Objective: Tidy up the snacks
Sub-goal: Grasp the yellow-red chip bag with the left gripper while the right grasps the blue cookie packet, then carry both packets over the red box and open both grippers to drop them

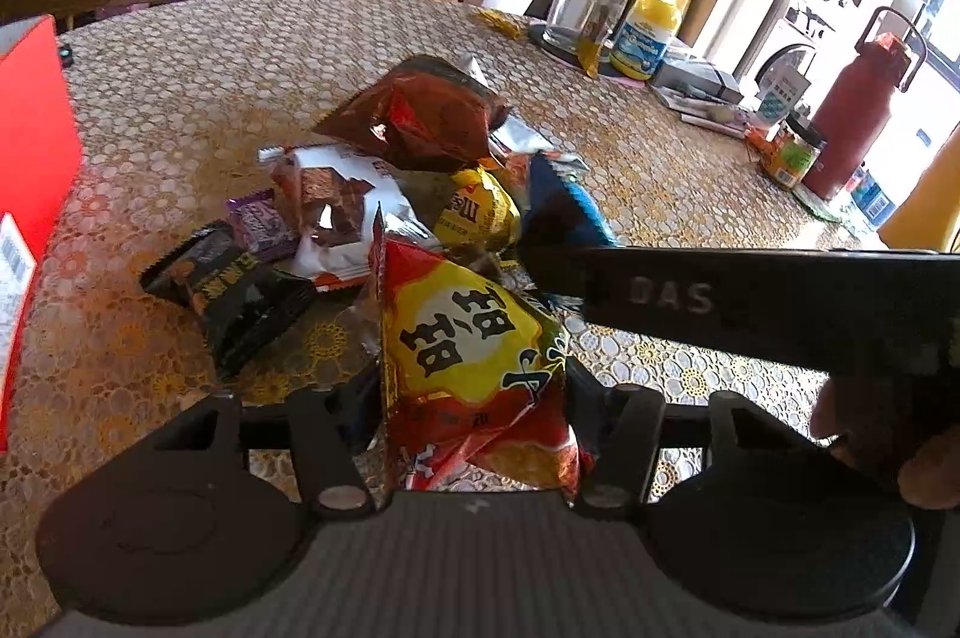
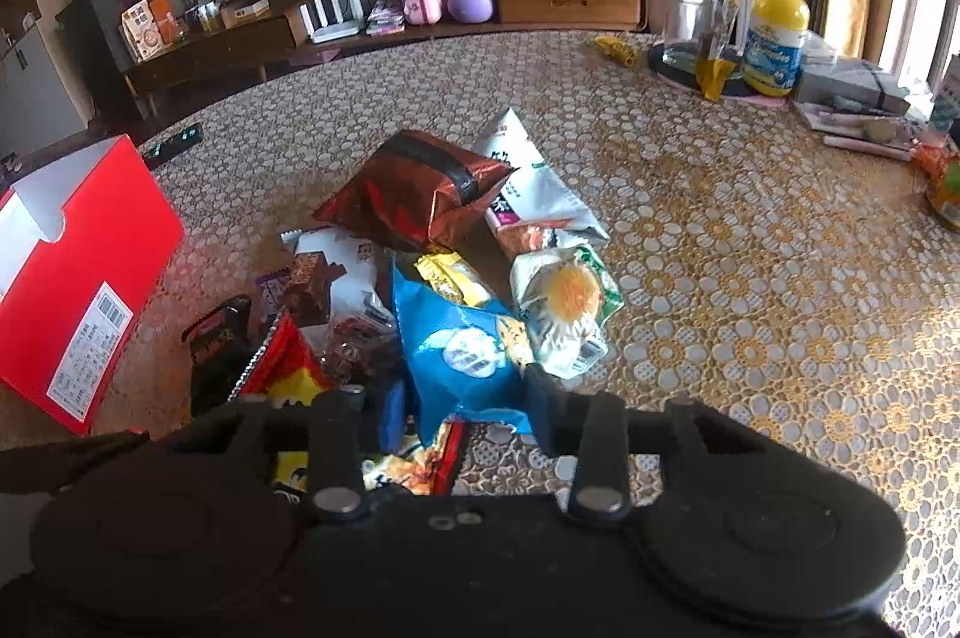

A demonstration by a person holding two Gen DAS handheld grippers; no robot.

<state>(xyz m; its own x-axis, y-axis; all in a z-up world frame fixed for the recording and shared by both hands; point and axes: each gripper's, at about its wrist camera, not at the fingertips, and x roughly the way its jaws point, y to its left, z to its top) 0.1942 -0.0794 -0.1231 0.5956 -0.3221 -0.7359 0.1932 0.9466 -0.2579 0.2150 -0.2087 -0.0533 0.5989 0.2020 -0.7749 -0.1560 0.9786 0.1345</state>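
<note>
Your left tongs [image 1: 474,398] hold the red-and-yellow crinkly foil snack bag [image 1: 474,356], lifted near the snack pile [image 2: 456,266]; right tongs [image 2: 462,410] straddle the blue bag [image 2: 462,356], grip unclear. Next, carry it left to the red cardboard box [image 2: 84,272].

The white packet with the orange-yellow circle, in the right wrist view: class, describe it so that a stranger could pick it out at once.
Start at the lace-patterned round table and find the heap of snack packets at its middle. On the heap's right edge, beside the bright blue crinkled bag, lies the white packet with green trim. It alone bears a fuzzy orange-yellow disc at its centre.
</note>
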